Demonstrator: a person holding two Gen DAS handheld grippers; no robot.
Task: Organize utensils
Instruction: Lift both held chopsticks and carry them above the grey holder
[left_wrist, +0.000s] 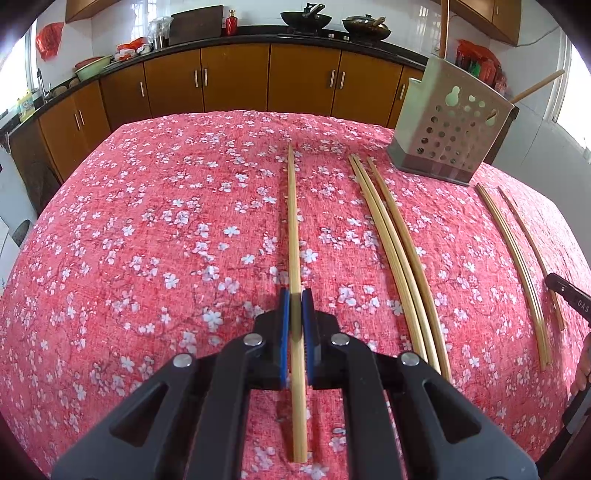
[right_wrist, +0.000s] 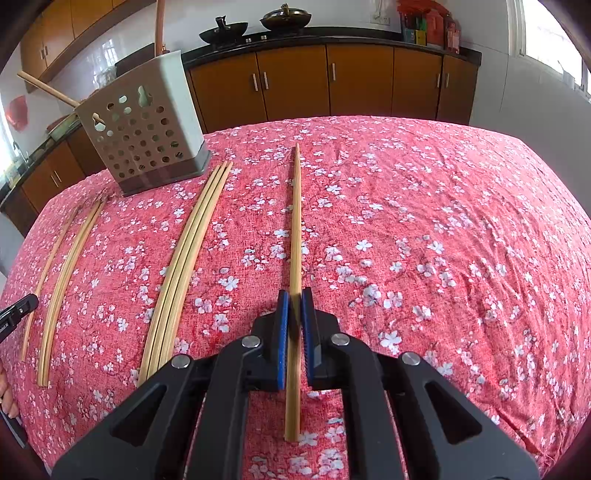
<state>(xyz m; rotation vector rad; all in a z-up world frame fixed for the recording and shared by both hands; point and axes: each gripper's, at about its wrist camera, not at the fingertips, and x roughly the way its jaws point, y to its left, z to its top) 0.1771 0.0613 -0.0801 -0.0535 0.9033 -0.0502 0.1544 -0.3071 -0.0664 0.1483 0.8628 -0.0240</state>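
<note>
Pink floral tablecloth (left_wrist: 147, 221) (creased) before brown kitchen cabinets (left_wrist: 236, 77)

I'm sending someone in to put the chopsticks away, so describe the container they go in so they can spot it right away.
Start at the table with the pink floral cloth. At its far edge, beyond the rows of loose chopsticks, stands the utensil holder. It is a pale upright box with round holes punched through its front and a dark base, with wooden handles poking out of its top, the only upright thing on the cloth.
</note>
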